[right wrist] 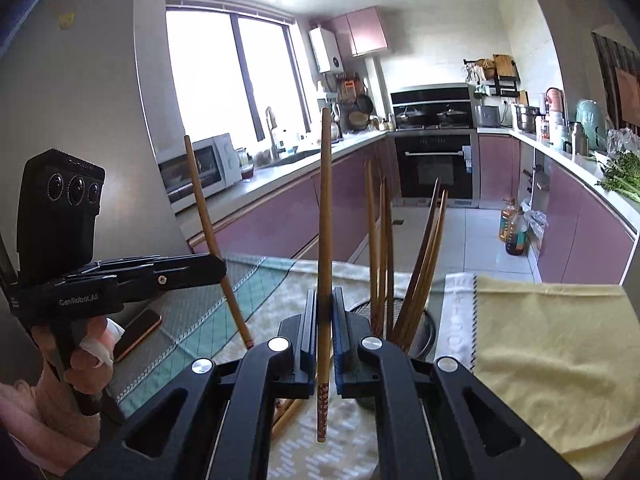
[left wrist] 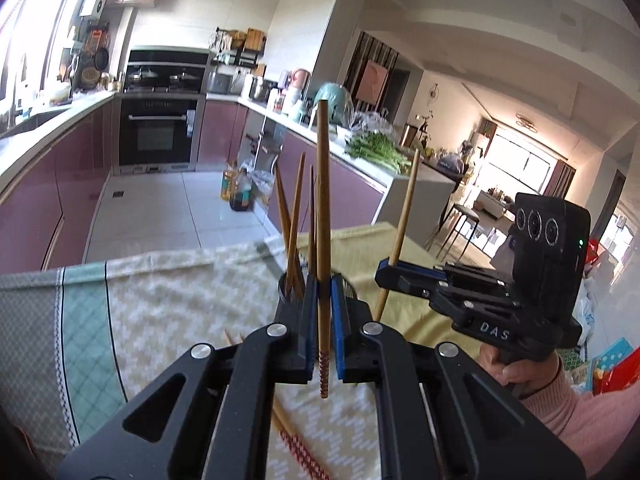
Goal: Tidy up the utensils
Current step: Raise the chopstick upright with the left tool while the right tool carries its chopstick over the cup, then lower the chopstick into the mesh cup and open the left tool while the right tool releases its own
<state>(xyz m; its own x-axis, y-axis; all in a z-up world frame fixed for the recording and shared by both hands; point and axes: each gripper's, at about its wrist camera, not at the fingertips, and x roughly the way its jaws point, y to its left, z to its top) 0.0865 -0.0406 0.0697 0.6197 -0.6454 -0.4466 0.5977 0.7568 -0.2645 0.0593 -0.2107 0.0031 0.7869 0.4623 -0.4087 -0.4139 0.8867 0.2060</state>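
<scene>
My left gripper is shut on a wooden chopstick that stands upright, its red-patterned end hanging below the jaws. Just behind it a dark holder contains several chopsticks. To the right, my right gripper grips another chopstick, slightly tilted. In the right wrist view, the right gripper is clamped on its upright chopstick, with the holder just right of it. The left gripper with its chopstick is at the left. Loose chopsticks lie on the cloth below.
A patterned cloth and a yellow towel cover the table. A phone lies at the left on the cloth. A hand in a pink sleeve holds the right gripper. Kitchen counters and an oven lie beyond the table edge.
</scene>
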